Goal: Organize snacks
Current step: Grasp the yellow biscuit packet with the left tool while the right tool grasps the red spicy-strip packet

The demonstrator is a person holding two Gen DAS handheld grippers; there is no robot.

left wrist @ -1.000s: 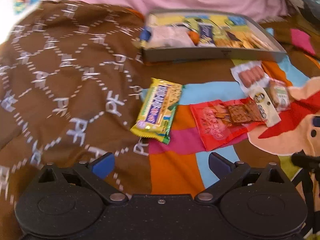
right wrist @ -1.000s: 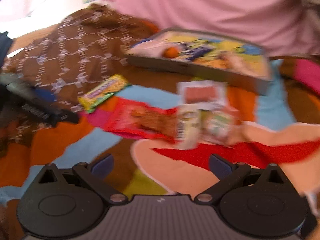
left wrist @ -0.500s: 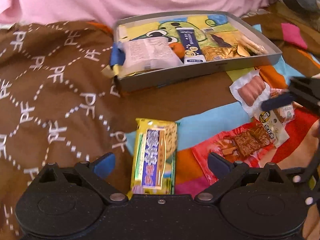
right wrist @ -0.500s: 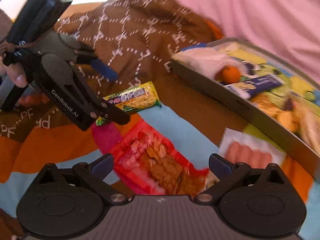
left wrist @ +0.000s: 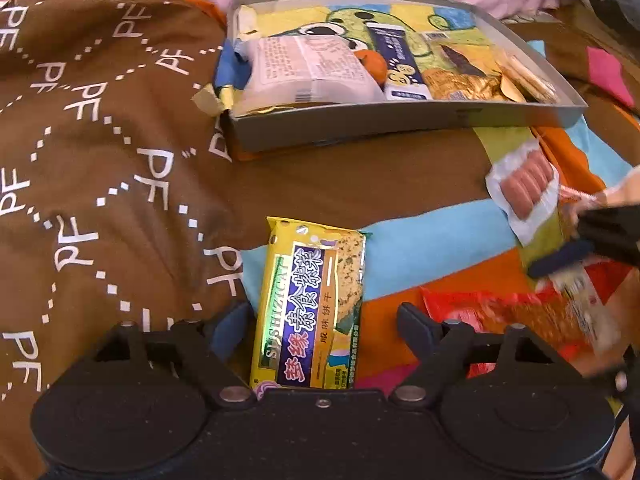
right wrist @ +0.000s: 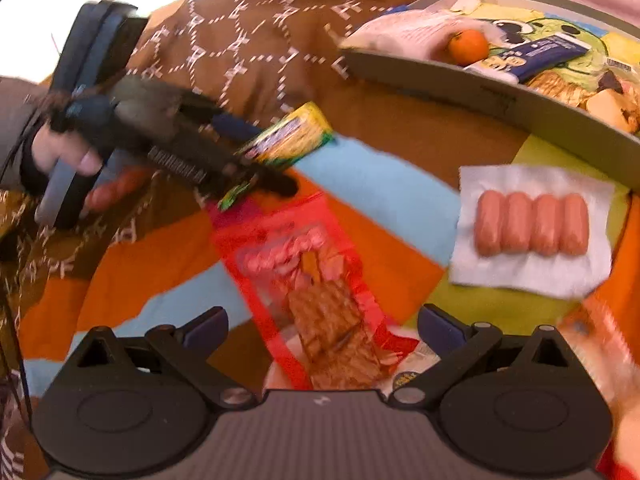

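A yellow cracker pack (left wrist: 310, 308) lies flat on the blanket between the fingers of my left gripper (left wrist: 320, 316). That gripper is open; its left finger is close to the pack's edge and its right finger stands apart from it. My right gripper (right wrist: 324, 320) is also open, straddling the near end of a red snack pack (right wrist: 320, 280). In the right wrist view the left gripper (right wrist: 256, 160) is blurred, with the yellow pack (right wrist: 292, 136) at its tips. A grey tray (left wrist: 400, 120) holding several snacks sits behind.
A clear pack of small sausages (right wrist: 532, 224) lies right of the red pack, near the tray wall (right wrist: 480, 96). A blurred orange packet (right wrist: 596, 332) is by my right finger. A brown patterned blanket (left wrist: 100, 160) covers the left side. A hand (right wrist: 60, 152) holds the left gripper.
My left gripper has moved forward so the yellow pack sits between its fingers, which have narrowed a little. My right gripper has swung down over the red pack.
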